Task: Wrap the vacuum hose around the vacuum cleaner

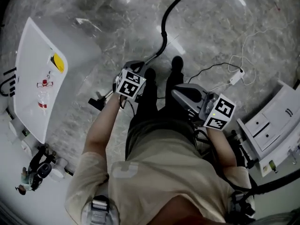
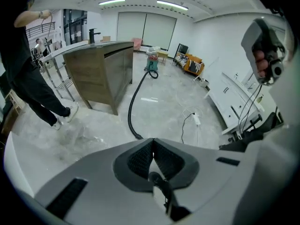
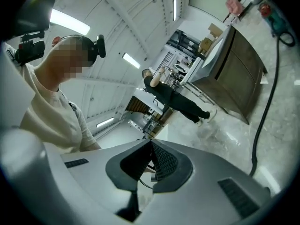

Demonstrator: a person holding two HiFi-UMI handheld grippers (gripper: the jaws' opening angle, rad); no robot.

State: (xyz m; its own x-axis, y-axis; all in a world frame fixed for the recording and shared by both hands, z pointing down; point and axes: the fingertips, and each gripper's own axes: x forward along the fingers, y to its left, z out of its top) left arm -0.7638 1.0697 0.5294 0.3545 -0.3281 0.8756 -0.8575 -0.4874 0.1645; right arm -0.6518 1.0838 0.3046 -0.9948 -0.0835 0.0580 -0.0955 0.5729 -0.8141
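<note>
Across grey floor point(image 1: 211, 27), vacuum hose point(image 1: 163, 29), wooden counter point(image 2: 98, 71), white cable point(image 1: 236, 78), bystander point(image 2: 28, 78)

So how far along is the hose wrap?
Nothing looks done yet: the hose lies stretched across the floor from the vacuum cleaner at the far end. Nothing is in hand: the left tongs and right tongs are shut and empty. What's left is picking up the hose and wrapping all of it.
</note>
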